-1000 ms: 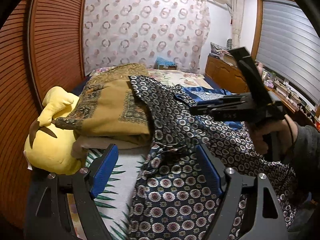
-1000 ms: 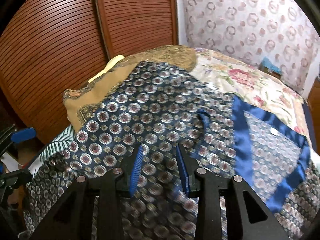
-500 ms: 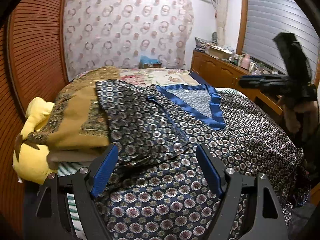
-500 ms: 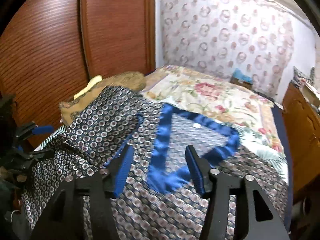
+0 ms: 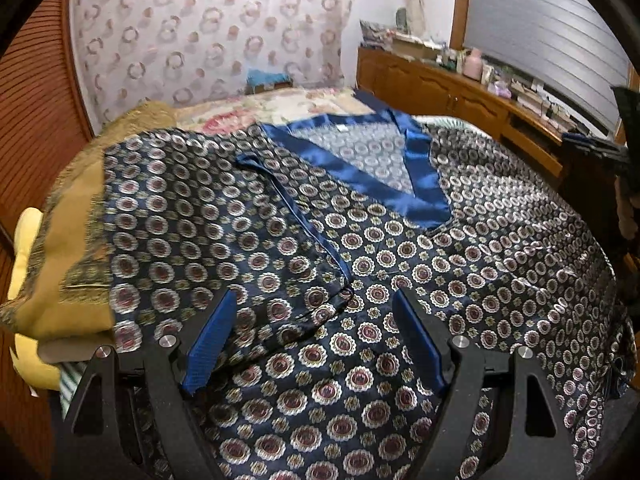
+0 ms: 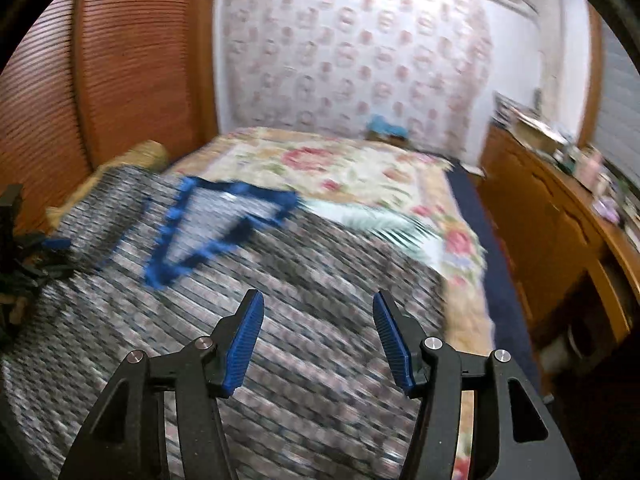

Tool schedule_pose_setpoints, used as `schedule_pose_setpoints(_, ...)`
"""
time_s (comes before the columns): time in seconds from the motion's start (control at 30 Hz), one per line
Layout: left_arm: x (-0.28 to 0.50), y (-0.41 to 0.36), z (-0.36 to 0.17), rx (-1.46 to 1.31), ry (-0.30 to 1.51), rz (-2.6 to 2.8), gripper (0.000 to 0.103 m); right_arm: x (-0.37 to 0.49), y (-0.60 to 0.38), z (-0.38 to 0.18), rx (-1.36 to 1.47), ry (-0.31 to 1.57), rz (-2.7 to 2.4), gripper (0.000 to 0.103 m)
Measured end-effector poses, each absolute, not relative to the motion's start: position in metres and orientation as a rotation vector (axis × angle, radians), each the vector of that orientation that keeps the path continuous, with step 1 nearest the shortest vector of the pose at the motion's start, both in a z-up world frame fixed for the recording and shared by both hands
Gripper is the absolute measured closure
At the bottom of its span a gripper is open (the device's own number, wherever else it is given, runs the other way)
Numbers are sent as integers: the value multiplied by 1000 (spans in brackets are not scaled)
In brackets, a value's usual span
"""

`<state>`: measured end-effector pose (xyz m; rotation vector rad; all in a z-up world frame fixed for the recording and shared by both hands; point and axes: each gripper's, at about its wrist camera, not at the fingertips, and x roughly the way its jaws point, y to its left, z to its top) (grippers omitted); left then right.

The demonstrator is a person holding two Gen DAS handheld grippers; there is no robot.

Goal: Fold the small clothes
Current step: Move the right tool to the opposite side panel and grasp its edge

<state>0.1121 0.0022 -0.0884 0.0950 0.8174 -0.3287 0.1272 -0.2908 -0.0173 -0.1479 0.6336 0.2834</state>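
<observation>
Tilting downward, both tongs (image 5: pixel 312 340) (image 6: pixel 318 338) hover spread over the garment (image 5: pixel 400 280).

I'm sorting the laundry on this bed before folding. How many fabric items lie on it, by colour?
Navy medallion-print garment with blue satin collar: 1
Mustard-gold patterned cloth: 1
Yellow plush toy at the bed's edge: 1
Floral bedspread underneath: 1
Total: 4
</observation>
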Motion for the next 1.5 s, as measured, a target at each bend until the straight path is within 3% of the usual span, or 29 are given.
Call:
schedule_pose_setpoints(0.5,128,-4,-110,126,895,-316,22,113,-337,-70,-12,786,169,44)
schedule_pose_setpoints(0.77,136,-15,-114,165,912,-341,8,99,-391,-67,62,811,197,49)
schedule_pose_setpoints(0.83,137,-17,-115,175,918,-353,0,95,-395,-66,61,812,200,49)
schedule_pose_setpoints(1.07,138,-20,-116,184,922,-357,0,88,-403,-71,45,842,190,53)
schedule_pose_setpoints(1.37,138,-20,-116,184,924,-355,0,99,-387,-77,-8,828,165,66)
schedule_pose_setpoints(1.5,136,-19,-116,187,923,-359,0,97,-383,-77,-78,811,137,85)
